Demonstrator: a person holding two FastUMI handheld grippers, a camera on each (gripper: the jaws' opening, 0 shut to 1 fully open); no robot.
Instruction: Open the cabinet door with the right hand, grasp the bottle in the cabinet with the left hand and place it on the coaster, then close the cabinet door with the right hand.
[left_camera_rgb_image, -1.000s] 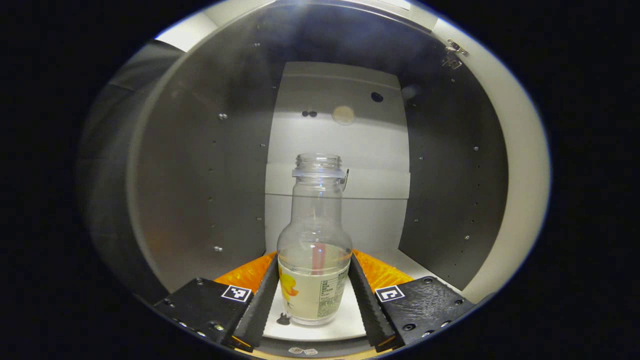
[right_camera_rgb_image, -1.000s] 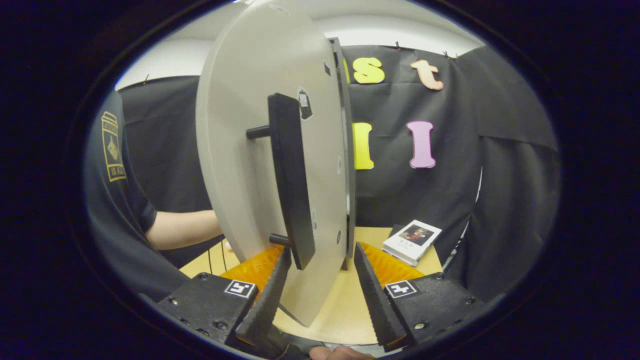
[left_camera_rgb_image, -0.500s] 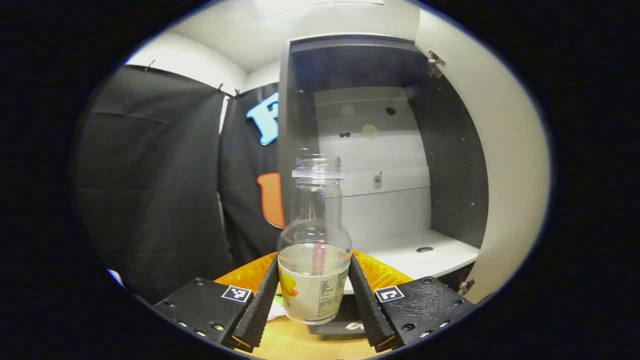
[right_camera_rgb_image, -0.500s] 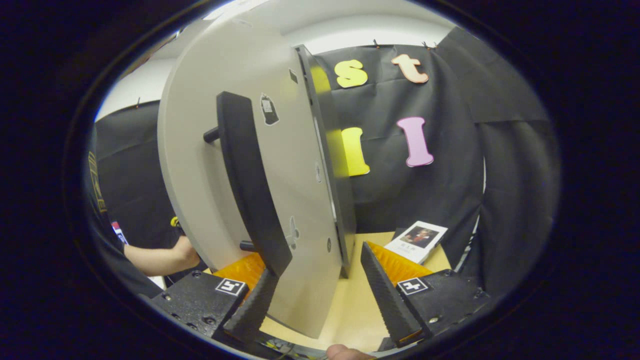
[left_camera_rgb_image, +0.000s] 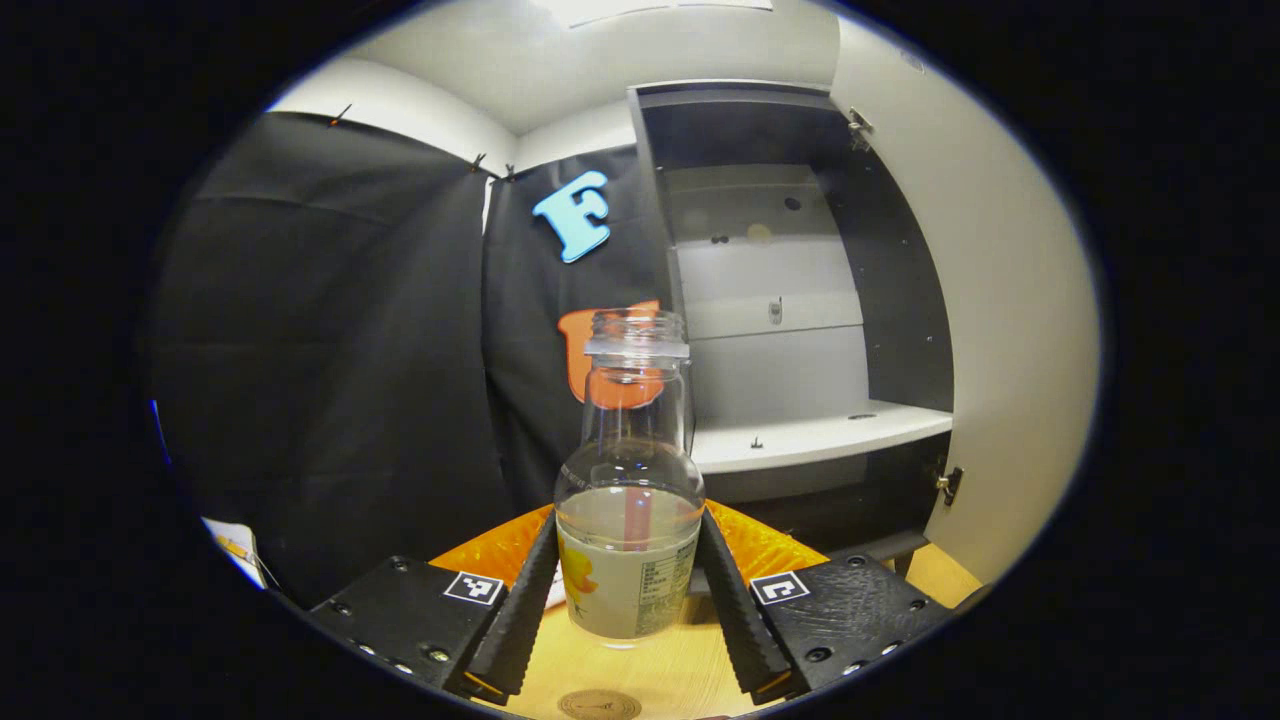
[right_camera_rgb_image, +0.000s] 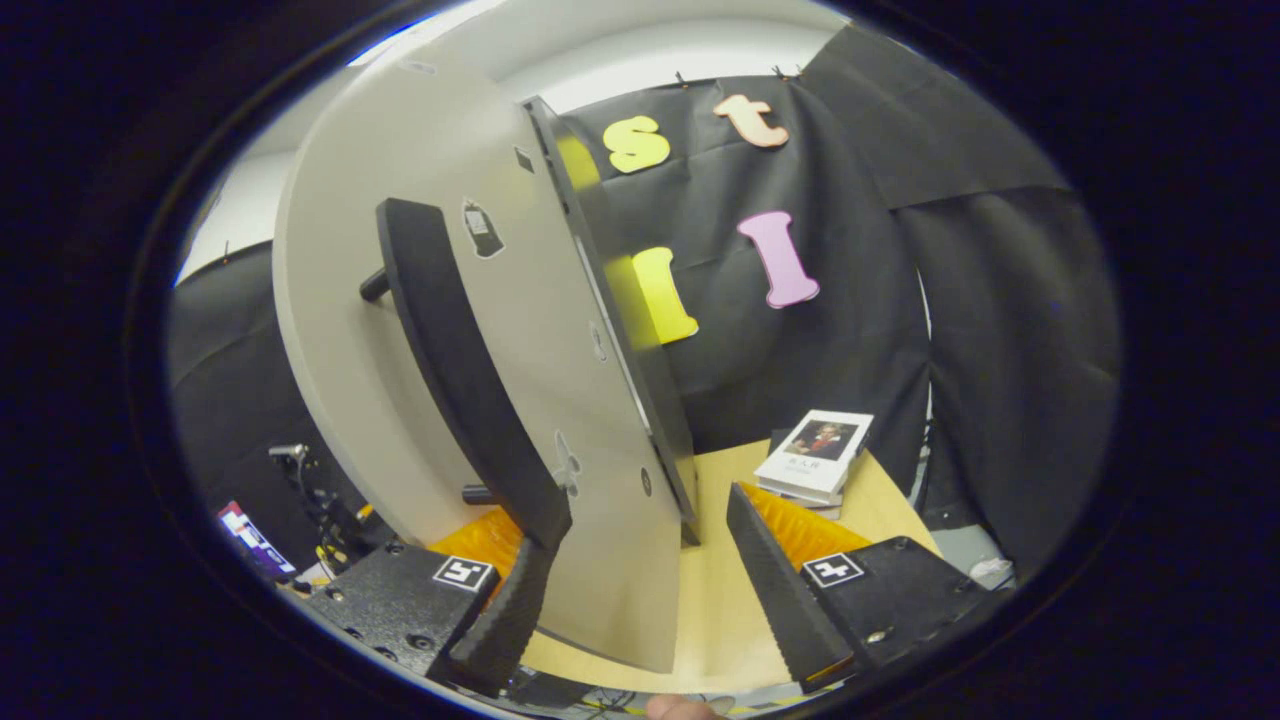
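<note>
Black cloth walls and a pale wooden worktop (left_camera_rgb_image: 690, 665) frame the booth.

Item, left tongs (left_camera_rgb_image: 628, 590): both fingers press the lower, labelled body of the bottle (left_camera_rgb_image: 628, 520). You hold it upright, clear of the cabinet (left_camera_rgb_image: 800, 300), its base just above the worktop. Clear glass, no cap, narrow neck.

Item, right tongs (right_camera_rgb_image: 640, 590): fingers spread wide apart, gripping nothing. The cabinet door (right_camera_rgb_image: 520, 380) stands open between and beyond them, with the left finger near the lower end of the black bar handle (right_camera_rgb_image: 460, 370); whether it touches cannot be told.

Step in hand, as judged: carrying the bottle to the coaster. A small round disc (left_camera_rgb_image: 598, 706) lies on the worktop at the bottom edge of the left gripper view, just below the bottle; it is probably the coaster, though partly cut off.

Next move calls for: draw the bottle back over that disc, lower it level until the base sits flat, then part the fingers. Keep the right tongs at the handle, ready to swing the door shut afterward.

Item, cabinet: dark inside walls, white shelf (left_camera_rgb_image: 820, 435), now bare of the bottle; hinges show on the door side.

Item, worktop, far right: two stacked books (right_camera_rgb_image: 815, 455) against the cloth. Cables and equipment (right_camera_rgb_image: 300, 480) sit low beyond the door.
</note>
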